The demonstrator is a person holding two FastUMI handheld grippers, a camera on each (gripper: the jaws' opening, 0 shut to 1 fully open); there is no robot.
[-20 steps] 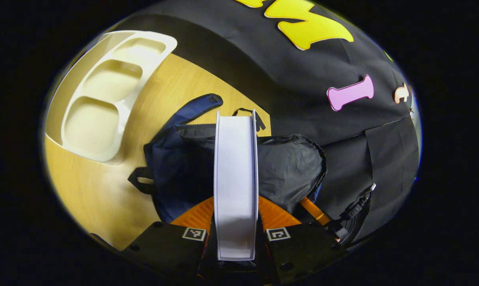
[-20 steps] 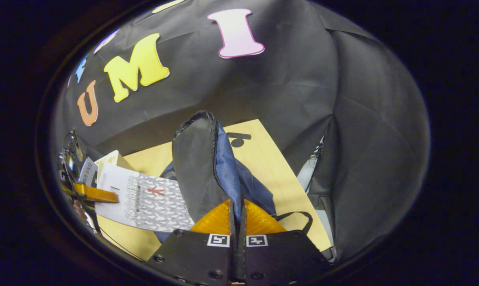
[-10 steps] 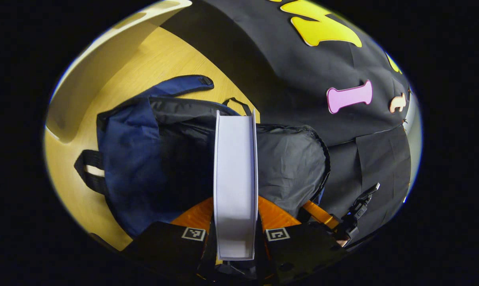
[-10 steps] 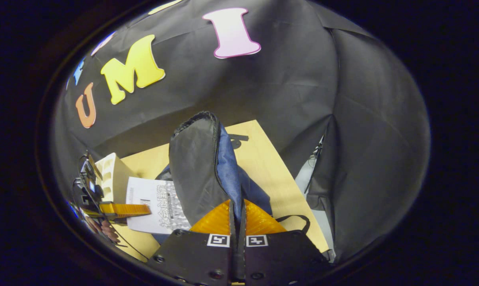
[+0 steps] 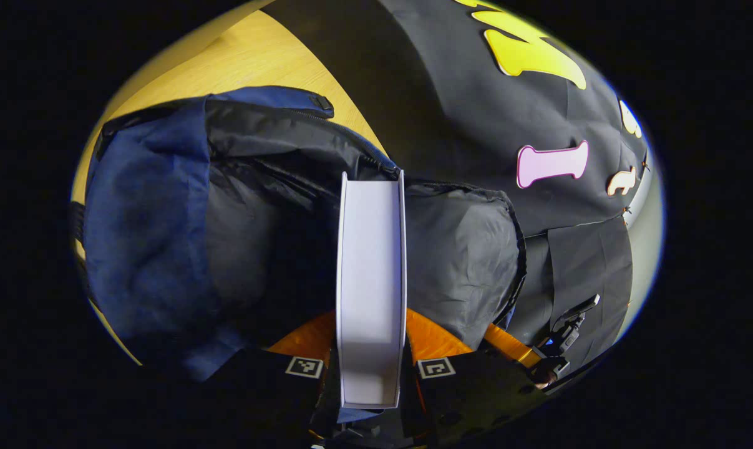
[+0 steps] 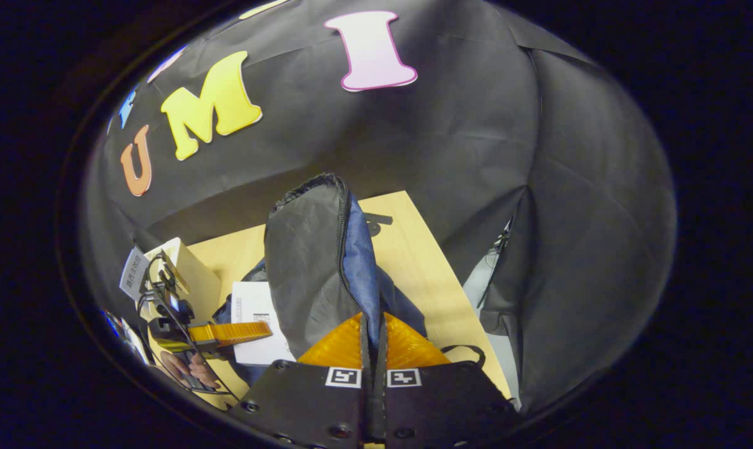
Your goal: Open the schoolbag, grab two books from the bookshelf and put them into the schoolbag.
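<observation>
The left gripper (image 5: 371, 349) has its jaws clamped on a white book (image 5: 371, 280), one finger on each cover, so the page edge faces the left gripper view and runs straight ahead. The book's far end sits at the mouth of the schoolbag (image 5: 164, 206), between the bag's dark inner lining on either side, though how far in it reaches I cannot tell. The schoolbag is navy outside and lies on the wooden worktop (image 5: 251, 62), its zip running along the opening. The right gripper (image 6: 373, 349) has its jaws pressed together on the edge of the bag's flap (image 6: 307, 262), both fingers pinching the fabric and holding it upright, zip teeth along its rim. In the right gripper view the left gripper (image 6: 226, 332) shows low on the left, a hand (image 6: 192, 368) behind it, its fingers around the book (image 6: 251, 321), which lies partly behind the raised flap. A pale bookshelf (image 6: 189, 280) stands just beyond on the worktop (image 6: 413, 262), with another book (image 6: 133, 274) near it.
</observation>
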